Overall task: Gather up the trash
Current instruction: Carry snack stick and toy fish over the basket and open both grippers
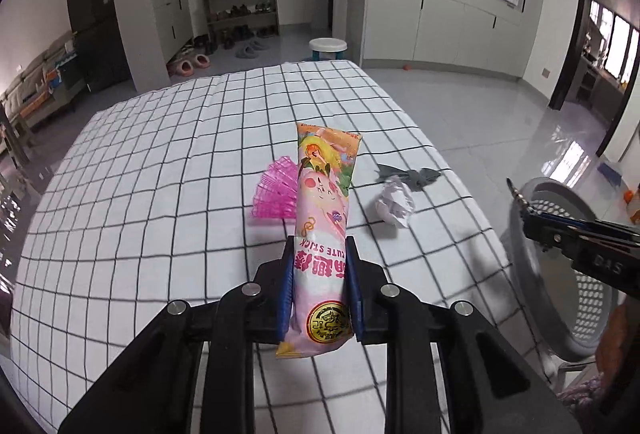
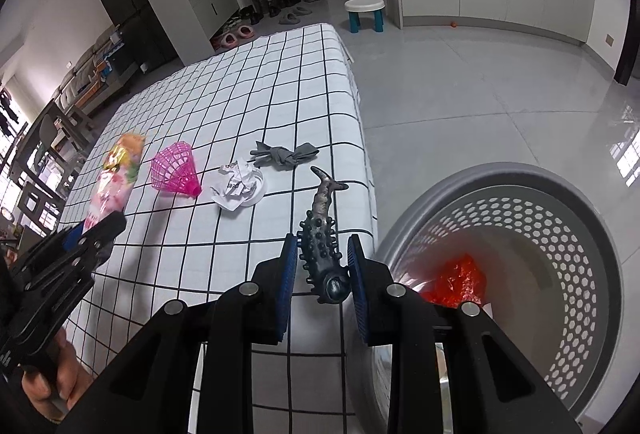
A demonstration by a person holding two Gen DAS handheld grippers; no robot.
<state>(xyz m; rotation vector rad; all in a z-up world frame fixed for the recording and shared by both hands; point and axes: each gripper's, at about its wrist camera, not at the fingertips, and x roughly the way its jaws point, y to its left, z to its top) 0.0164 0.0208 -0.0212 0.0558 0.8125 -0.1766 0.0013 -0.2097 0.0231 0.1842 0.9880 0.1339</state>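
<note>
My left gripper is shut on a pink snack wrapper and holds it upright above the checked table; the wrapper also shows in the right wrist view. My right gripper is shut on a dark spiky toy creature, held at the table's right edge beside the grey perforated bin. Red plastic trash lies in the bin. On the table lie a pink plastic mesh cone, a crumpled white paper and a grey cloth scrap.
The bin stands on the glossy floor right of the table and shows in the left wrist view. A small white stool stands beyond the table. Cabinets and a shoe rack line the far wall.
</note>
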